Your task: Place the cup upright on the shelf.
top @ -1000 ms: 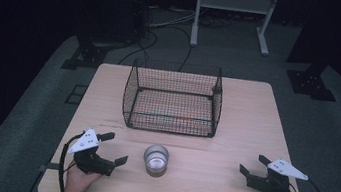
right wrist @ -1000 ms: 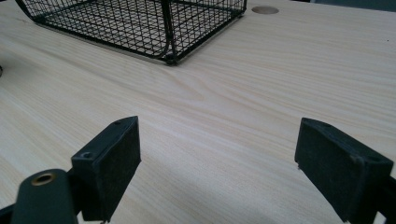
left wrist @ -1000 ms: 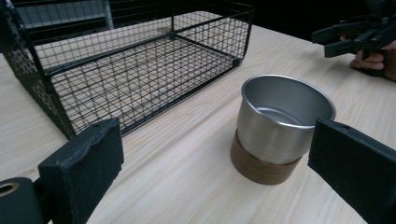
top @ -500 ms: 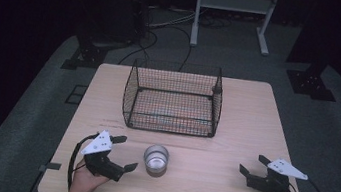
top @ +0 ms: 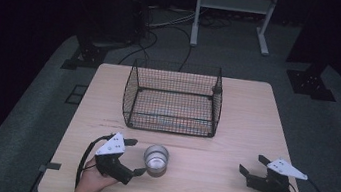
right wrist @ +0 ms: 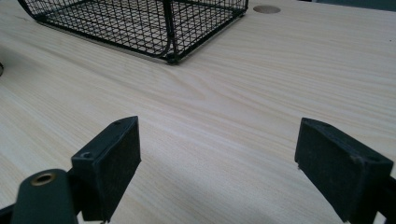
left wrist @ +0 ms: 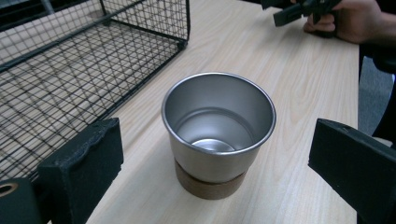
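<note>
A steel cup [top: 156, 159] with a cork base stands upright and empty on the wooden table [top: 238, 136], near its front edge. My left gripper [top: 135, 157] is open right beside the cup's left side. In the left gripper view the cup [left wrist: 218, 126] sits just ahead between the two wide-apart jaws of the left gripper [left wrist: 219, 163], and neither jaw touches it. My right gripper [top: 252, 165] rests open near the front right of the table. Between the jaws of the right gripper [right wrist: 233, 158] there is only bare wood.
A black wire basket [top: 173, 99] stands empty at the middle of the table, behind the cup; its corner is close in the left gripper view [left wrist: 70, 70] and farther off in the right gripper view [right wrist: 140, 18]. Cables and stand legs lie on the floor beyond.
My left gripper has moved right, toward the cup, and turned so that its open jaws now face it. The right gripper and the cup have stayed put.
</note>
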{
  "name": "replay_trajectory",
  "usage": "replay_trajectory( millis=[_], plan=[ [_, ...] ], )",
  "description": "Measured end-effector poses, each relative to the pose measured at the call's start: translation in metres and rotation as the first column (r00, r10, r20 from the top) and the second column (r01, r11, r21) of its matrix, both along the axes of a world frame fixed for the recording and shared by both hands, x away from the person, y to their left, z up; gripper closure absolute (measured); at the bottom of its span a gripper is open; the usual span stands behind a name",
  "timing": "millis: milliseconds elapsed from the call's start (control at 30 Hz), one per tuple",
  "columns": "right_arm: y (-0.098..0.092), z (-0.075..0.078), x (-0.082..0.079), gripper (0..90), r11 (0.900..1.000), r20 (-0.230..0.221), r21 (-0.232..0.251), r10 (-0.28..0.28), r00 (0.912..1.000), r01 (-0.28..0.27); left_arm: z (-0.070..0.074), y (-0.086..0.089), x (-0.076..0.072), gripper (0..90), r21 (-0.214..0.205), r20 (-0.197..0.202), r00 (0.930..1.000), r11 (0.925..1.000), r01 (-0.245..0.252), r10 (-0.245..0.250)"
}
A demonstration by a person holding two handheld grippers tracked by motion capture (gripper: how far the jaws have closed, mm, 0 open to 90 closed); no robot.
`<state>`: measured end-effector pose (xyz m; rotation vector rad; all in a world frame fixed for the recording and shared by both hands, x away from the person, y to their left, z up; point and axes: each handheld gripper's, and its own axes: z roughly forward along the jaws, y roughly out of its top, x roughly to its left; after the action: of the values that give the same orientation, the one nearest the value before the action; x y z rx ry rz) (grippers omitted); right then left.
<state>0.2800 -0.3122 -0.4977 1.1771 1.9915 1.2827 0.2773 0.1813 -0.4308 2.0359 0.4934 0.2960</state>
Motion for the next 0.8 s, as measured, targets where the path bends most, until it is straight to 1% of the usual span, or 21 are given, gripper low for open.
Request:
replay_trajectory(
  millis=[33,67,100,167,300,400,467,533,633,733,767,800],
  plan=[
    [0.000,0.000,0.000,13.6,1.0000,0.002,-0.003,0.001,1.0000,-0.001,-0.001,-0.004,0.001,2.1,0.019,-0.002,1.0000,0.9998,0.005,-0.005],
    [0.000,0.000,0.000,13.6,1.0000,0.002,-0.003,0.001,1.0000,-0.001,-0.001,-0.004,0.001,2.1,0.019,-0.002,1.0000,0.9998,0.005,-0.005],
    [0.000,0.000,0.000,13.6,1.0000,0.001,-0.005,0.001,1.0000,-0.001,-0.003,-0.007,0.002,2.1,0.040,-0.002,0.9999,0.9991,0.012,-0.011],
    [0.000,0.000,0.000,13.6,1.0000,0.001,-0.003,0.000,1.0000,0.000,-0.004,-0.010,0.003,2.1,0.058,-0.007,0.9998,0.9982,0.017,-0.017],
    [0.000,0.000,0.000,13.6,1.0000,-0.001,-0.004,0.002,1.0000,-0.002,-0.008,-0.016,0.006,2.1,0.064,-0.019,0.9995,0.9976,0.025,-0.024],
    [0.001,0.000,0.000,13.6,1.0000,0.000,-0.005,0.002,1.0000,-0.002,-0.010,-0.021,0.009,2.1,0.083,-0.031,0.9991,0.9960,0.033,-0.030],
    [0.000,0.000,0.000,13.6,1.0000,-0.001,-0.004,0.002,1.0000,-0.002,-0.012,-0.024,0.011,2.1,0.087,-0.037,0.9987,0.9955,0.039,-0.036],
    [0.000,0.000,0.000,13.6,1.0000,-0.001,-0.004,0.003,1.0000,-0.003,-0.013,-0.027,0.014,2.1,0.106,-0.040,0.9987,0.9937,0.036,-0.031],
    [0.000,0.000,0.000,13.6,1.0000,-0.001,-0.004,0.004,1.0000,-0.004,-0.015,-0.029,0.017,2.1,0.108,-0.056,0.9977,0.9932,0.044,-0.038],
    [0.000,0.000,0.000,13.6,1.0000,-0.001,-0.004,0.005,1.0000,-0.005,-0.017,-0.030,0.020,2.1,0.118,-0.069,0.9970,0.9920,0.043,-0.035],
    [0.000,0.000,0.000,13.6,1.0000,-0.001,-0.004,0.005,1.0000,-0.005,-0.017,-0.030,0.020,2.1,0.118,-0.069,0.9970,0.9920,0.043,-0.035],
    [0.000,0.000,0.000,13.6,1.0000,-0.001,-0.005,0.007,1.0000,-0.007,-0.018,-0.032,0.022,2.1,0.138,-0.075,0.9968,0.9898,0.038,-0.028]
  ],
)
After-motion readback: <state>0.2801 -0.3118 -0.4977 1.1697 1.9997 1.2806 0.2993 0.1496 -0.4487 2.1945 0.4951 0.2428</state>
